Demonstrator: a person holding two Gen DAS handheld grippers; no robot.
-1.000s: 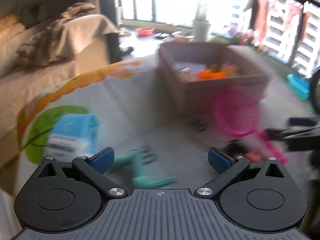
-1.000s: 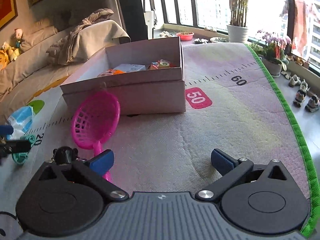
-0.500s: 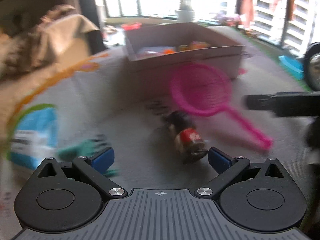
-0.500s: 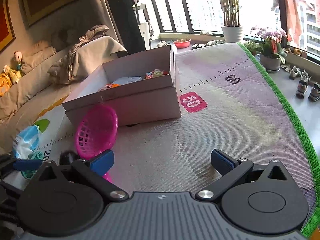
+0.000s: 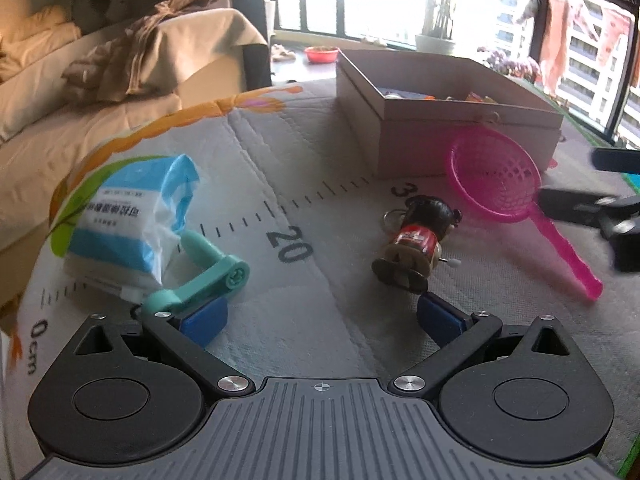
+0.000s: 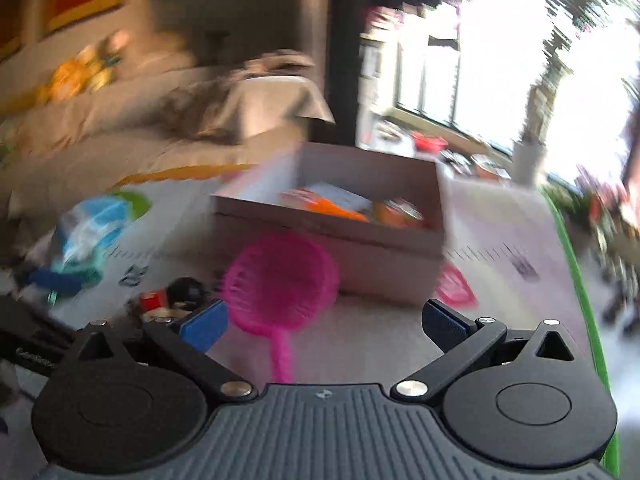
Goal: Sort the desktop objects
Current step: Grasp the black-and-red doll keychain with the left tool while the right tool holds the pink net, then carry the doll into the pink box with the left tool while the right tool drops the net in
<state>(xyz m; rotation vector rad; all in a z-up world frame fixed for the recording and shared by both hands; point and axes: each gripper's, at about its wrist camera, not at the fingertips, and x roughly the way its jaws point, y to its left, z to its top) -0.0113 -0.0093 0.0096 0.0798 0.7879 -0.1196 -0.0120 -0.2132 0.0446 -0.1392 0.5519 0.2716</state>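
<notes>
My left tongs (image 5: 320, 320) hang spread and empty over the mat (image 5: 280, 184). The wind-up doll (image 5: 418, 240) lies on its side just ahead of the right pad. The pink strainer (image 5: 496, 184) sits beside the doll, in front of the cardboard box (image 5: 460, 136). My right tongs (image 6: 324, 324) (view badly blurred) also gape, holding nothing, the strainer's handle running toward them.

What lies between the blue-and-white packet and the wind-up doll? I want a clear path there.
In the left wrist view, a teal plastic toy beside the packet, then bare mat to the doll.
</notes>
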